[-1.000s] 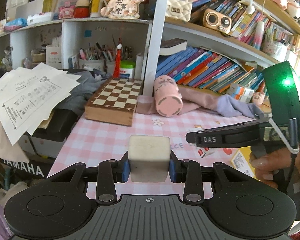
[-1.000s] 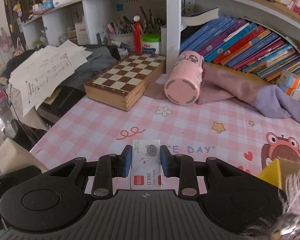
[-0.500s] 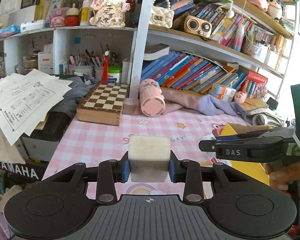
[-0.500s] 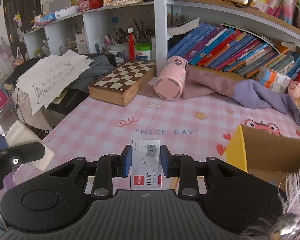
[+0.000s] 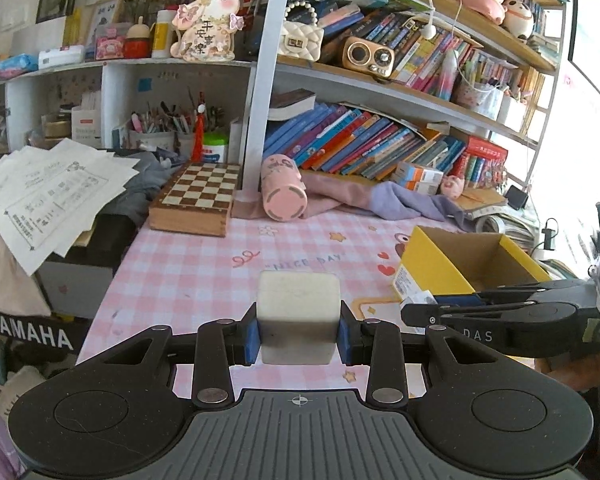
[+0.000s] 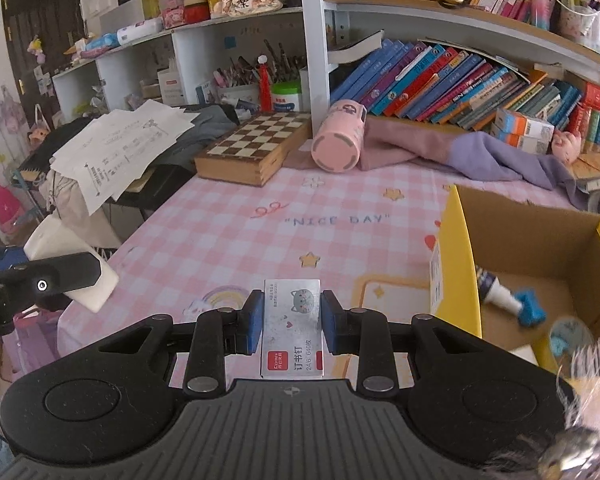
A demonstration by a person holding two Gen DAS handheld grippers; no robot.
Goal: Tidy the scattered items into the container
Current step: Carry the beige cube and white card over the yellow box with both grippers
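Two loads are in the air at once: the left gripper (image 5: 299,332) has its jaws clamped on a white block (image 5: 298,316), and the right gripper (image 6: 292,328) has its jaws clenched on a small staple box (image 6: 293,326), both above the pink checked desk (image 6: 228,240). Further off to the right sits the yellow cardboard box (image 6: 456,272), open-topped, a few bits already inside. Best bet, I'd say: clear that near wall first, release low inside, one hand at a time.
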